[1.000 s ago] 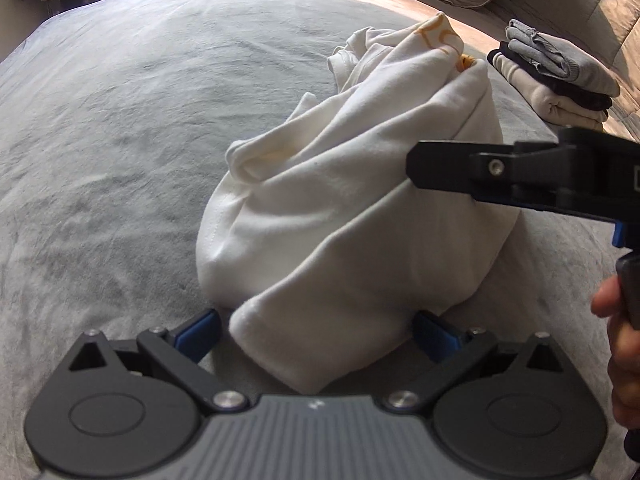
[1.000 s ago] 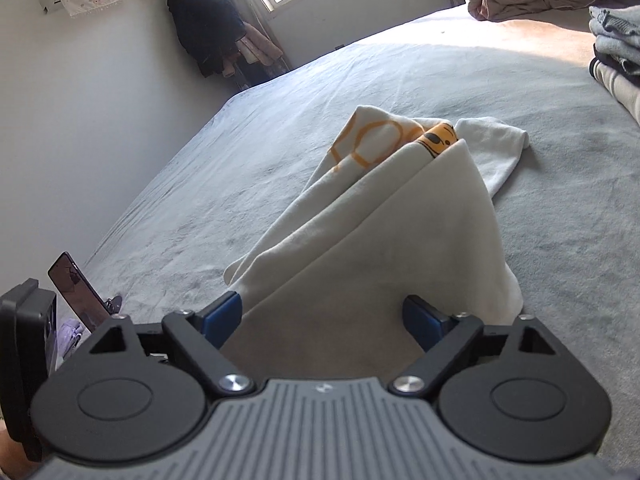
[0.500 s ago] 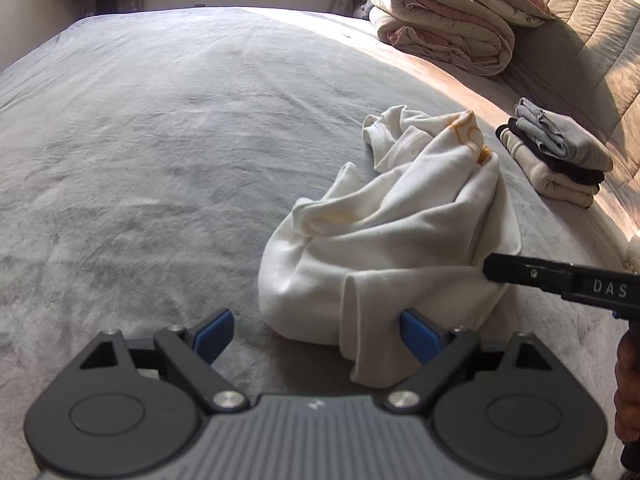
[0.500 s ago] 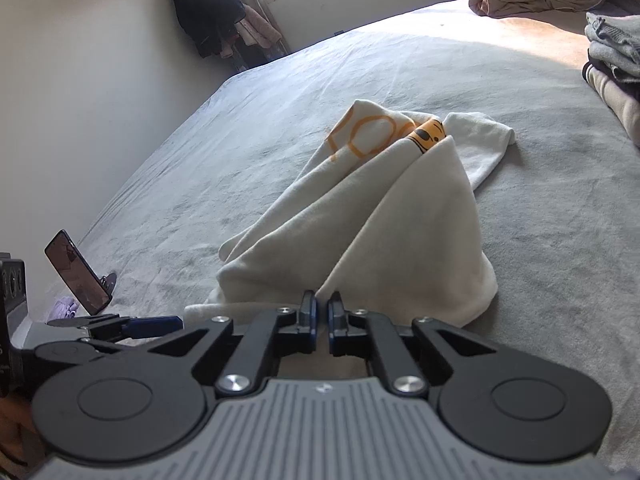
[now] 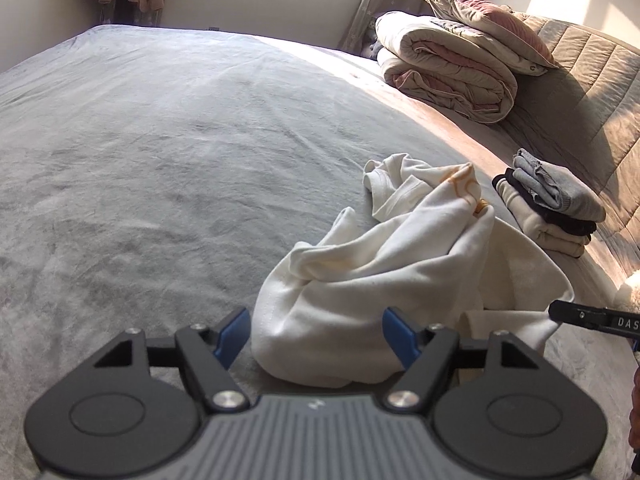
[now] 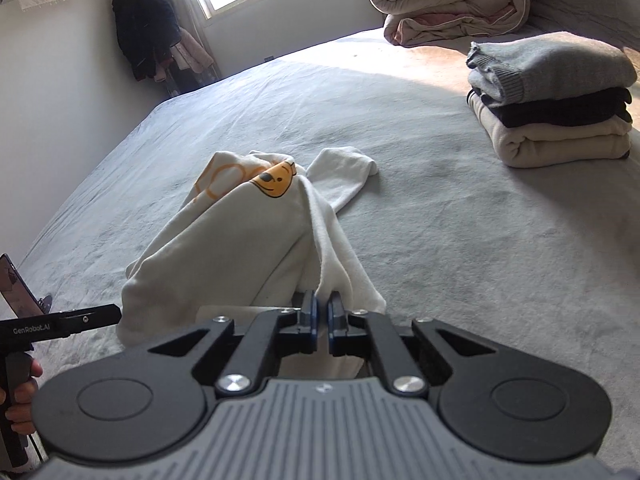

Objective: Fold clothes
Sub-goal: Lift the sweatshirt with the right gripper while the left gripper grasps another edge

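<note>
Right tool (image 6: 320,314) apparently pinches white sweatshirt (image 6: 248,240), hem hidden.

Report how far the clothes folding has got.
Done: a stack of three folded garments sits on the bed. In hand: the white sweatshirt lies crumpled; the right gripper is shut on its edge, while the left gripper is open around another part, not yet clamped. Left: spreading it flat, folding it and stacking it.
</note>
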`<state>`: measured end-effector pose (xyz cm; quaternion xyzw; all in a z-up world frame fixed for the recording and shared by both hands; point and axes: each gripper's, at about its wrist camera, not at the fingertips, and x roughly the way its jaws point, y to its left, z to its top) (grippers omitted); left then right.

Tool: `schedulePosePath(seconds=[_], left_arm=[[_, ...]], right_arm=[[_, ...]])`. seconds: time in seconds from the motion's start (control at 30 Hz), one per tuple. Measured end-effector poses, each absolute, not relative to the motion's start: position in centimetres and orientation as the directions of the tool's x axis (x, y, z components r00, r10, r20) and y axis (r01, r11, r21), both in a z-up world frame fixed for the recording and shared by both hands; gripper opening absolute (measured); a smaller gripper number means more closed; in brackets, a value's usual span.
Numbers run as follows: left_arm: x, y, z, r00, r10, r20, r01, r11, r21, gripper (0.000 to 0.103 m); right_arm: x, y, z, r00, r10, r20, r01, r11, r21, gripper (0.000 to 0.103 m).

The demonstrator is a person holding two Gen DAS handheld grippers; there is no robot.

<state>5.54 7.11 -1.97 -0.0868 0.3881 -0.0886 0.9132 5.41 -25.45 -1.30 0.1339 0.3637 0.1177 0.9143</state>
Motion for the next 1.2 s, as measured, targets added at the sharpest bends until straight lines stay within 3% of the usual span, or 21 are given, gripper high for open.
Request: schedulePosePath(seconds=[0.07,0.13,0.23,0.3,0.33,0.4,0.47,0.9,1.2], left_arm=[[5.6,6.7,-2.1,0.689,-0.234,-0.686,0.107,0.969,-0.222,0.066],[5.7,6.4,-2.2,0.695,-0.238,-0.678,0.12,0.969,-0.217,0.053],[5.7,5.7,-2.5,0.698,-0.248,-0.672,0.141,0.968,-0.209,0.037],[5.6,5.2,-2.7,0.696,-0.256,-0.671,0.157,0.966,-0.206,0.011],[5.6,5.0,-2.7,0.695,-0.261,-0.67,0.165,0.965,-0.205,0.002],[5.3,4.6,-2.6,0.698,-0.262,-0.667,0.174,0.965,-0.197,0.001],[5.0,4.4,-2.3,0.699,-0.268,-0.663,0.189,0.963,-0.189,0.001],[0.4,1.6,-0.2,0.593,-0.52,-0.615,0.425,0.851,-0.31,0.0],[-1.3,-0.8,0.0,0.499,-0.607,-0.618,0.539,0.776,-0.327,0.0]], right_arm=[[5.4,-26.4,-1.4,0.716,0.29,-0.635,-0.095,0.942,0.322,0.006],[5.4,-27.3,-1.5,0.721,0.276,-0.636,-0.074,0.943,0.325,0.006],[5.4,-27.9,-1.5,0.718,0.289,-0.633,-0.063,0.933,0.355,0.016],[5.4,-27.9,-1.3,0.719,0.298,-0.628,-0.069,0.93,0.362,0.018],[5.4,-27.8,-1.1,0.719,0.302,-0.625,-0.073,0.929,0.364,0.021],[5.4,-27.7,-1.0,0.725,0.304,-0.618,-0.074,0.926,0.369,0.058],[5.4,-27.6,-0.8,0.732,0.309,-0.607,-0.076,0.923,0.378,0.068],[5.0,-25.2,0.6,0.683,0.465,-0.563,-0.174,0.853,0.493,0.068],[5.5,-22.8,0.1,0.628,0.535,-0.565,-0.217,0.818,0.533,0.068]])
